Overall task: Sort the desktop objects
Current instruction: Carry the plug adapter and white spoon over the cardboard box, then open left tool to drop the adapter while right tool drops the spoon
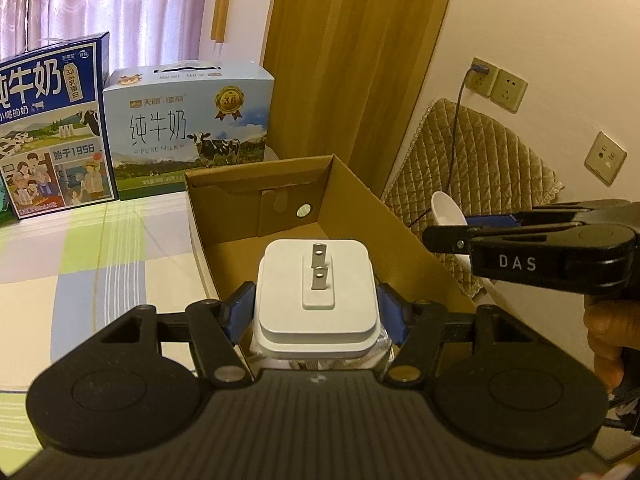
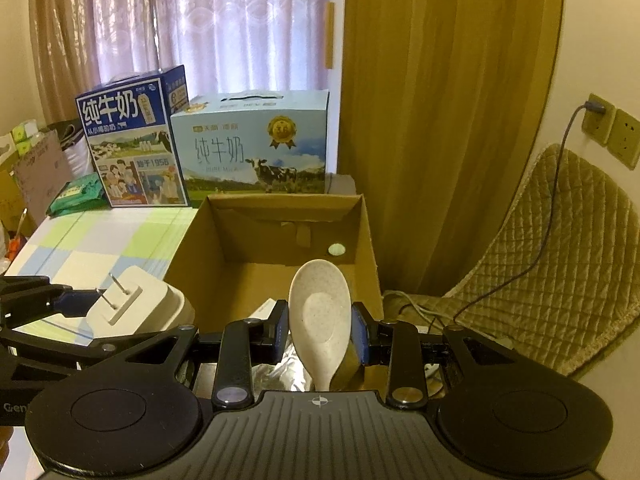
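My left gripper is shut on a white plug adapter, prongs facing up, held over the near edge of an open cardboard box. From the right wrist view the same adapter hangs at the box's left side. My right gripper is shut on a speckled white spoon, bowl pointing forward over the cardboard box. In the left wrist view the right gripper comes in from the right with the spoon at its tip. A white item and silvery foil lie on the box floor.
Two milk cartons, a dark blue one and a light blue one, stand behind the box on the checked tablecloth. A green packet lies at left. A quilted chair, wall sockets and a curtain are to the right.
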Tool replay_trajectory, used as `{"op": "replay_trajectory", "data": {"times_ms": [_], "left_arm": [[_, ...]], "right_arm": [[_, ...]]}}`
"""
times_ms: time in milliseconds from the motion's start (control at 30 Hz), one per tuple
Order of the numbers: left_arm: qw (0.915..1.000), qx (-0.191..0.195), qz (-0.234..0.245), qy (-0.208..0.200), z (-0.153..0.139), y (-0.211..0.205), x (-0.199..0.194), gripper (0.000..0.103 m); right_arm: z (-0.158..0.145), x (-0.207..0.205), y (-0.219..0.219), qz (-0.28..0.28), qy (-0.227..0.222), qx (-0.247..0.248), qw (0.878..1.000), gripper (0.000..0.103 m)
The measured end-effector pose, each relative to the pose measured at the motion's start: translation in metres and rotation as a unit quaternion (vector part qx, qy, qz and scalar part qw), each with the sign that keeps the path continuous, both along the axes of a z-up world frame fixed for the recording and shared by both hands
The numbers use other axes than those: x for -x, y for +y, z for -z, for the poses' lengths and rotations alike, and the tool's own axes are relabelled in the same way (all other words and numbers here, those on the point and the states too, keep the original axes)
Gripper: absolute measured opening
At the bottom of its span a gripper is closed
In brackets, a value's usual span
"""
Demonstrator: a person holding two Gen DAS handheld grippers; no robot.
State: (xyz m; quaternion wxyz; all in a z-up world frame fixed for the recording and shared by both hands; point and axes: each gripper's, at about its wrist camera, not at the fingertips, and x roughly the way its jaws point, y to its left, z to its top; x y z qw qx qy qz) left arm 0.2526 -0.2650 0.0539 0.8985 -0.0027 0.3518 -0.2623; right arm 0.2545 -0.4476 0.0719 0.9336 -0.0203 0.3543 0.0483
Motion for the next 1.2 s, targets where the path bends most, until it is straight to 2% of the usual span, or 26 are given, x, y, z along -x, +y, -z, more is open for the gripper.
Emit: {"op": "replay_trajectory", "data": {"times_ms": [600, 867, 1200], "left_arm": [[0.9999, -0.013, -0.003, 0.01, 0.012, -0.013, -0.039, 0.06], [0.9997, -0.02, -0.006, 0.01, 0.017, -0.017, -0.046, 0.063], [0.9996, -0.026, -0.013, -0.006, 0.007, 0.0, -0.042, 0.063]], "right_arm": [[0.009, -0.05, -0.005, 0.009, 0.028, -0.018, 0.999, 0.03], [0.013, -0.058, -0.002, 0.009, 0.029, -0.019, 0.999, 0.03], [0.014, -0.059, 0.003, 0.007, 0.031, -0.016, 0.999, 0.03]]}}
